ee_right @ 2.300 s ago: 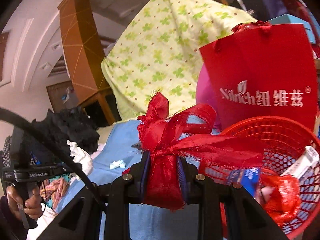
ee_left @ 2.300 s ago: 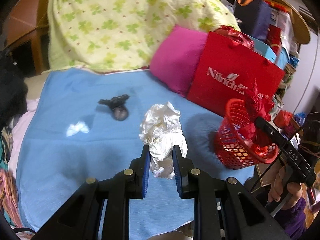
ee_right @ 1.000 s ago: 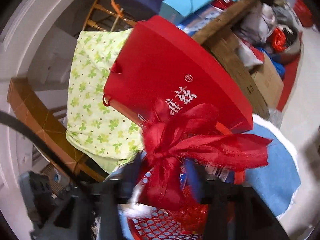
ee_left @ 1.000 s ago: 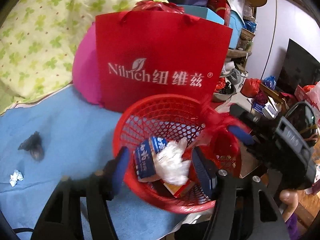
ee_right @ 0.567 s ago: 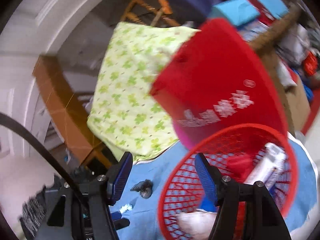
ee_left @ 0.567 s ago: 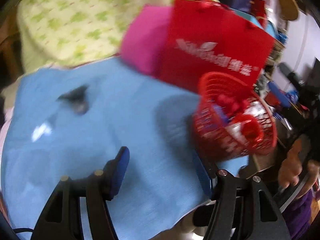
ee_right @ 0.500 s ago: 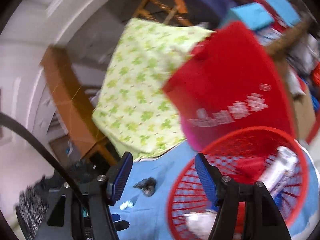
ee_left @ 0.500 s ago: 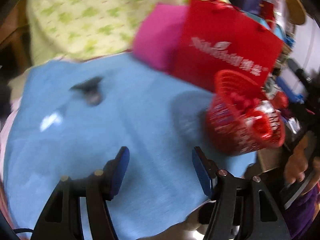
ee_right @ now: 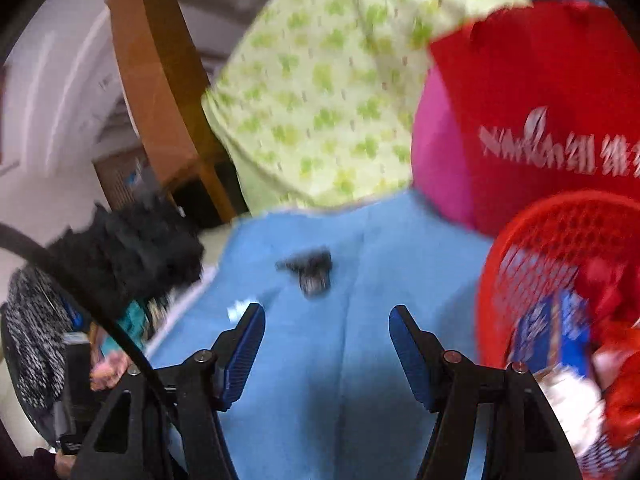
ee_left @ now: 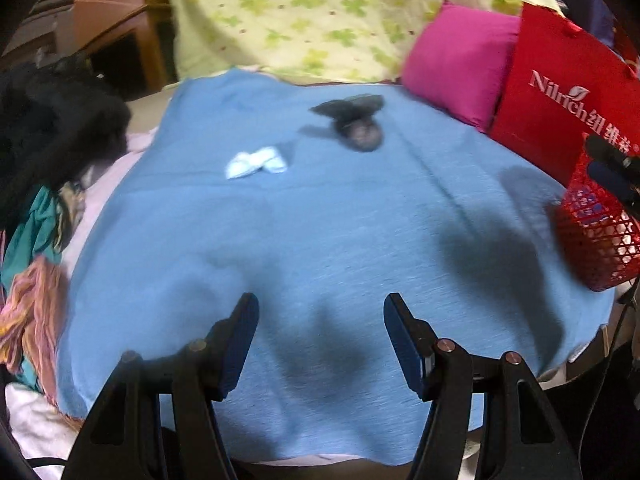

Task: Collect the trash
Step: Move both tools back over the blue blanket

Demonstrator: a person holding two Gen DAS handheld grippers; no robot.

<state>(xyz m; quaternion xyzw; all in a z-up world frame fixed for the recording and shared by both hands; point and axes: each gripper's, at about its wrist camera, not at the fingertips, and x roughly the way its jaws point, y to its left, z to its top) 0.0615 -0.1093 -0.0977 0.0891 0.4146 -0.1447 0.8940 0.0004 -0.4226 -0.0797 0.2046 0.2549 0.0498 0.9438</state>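
Left wrist view shows what is left to collect: a small crumpled white paper scrap (ee_left: 256, 163) and a dark grey lumpy wad (ee_left: 352, 125) lying near each other on the blue blanket (ee_left: 320, 232). The big white tissue ball I held a couple of seconds ago is gone from my left gripper (ee_left: 320, 340), dropped into the red plastic mesh basket (ee_left: 596, 232) at the blanket's right edge. My right gripper (ee_right: 326, 350) has likewise let go of its red ribbon bow. Both grippers now stand wide apart with nothing between the blue pads and face back toward the blanket. I judge two pieces remain, the white scrap likely next. Behind the basket a red paper gift bag (ee_left: 560, 92) reads "Nilrich", followed by Chinese characters, beside a magenta cushion (ee_left: 456, 64).
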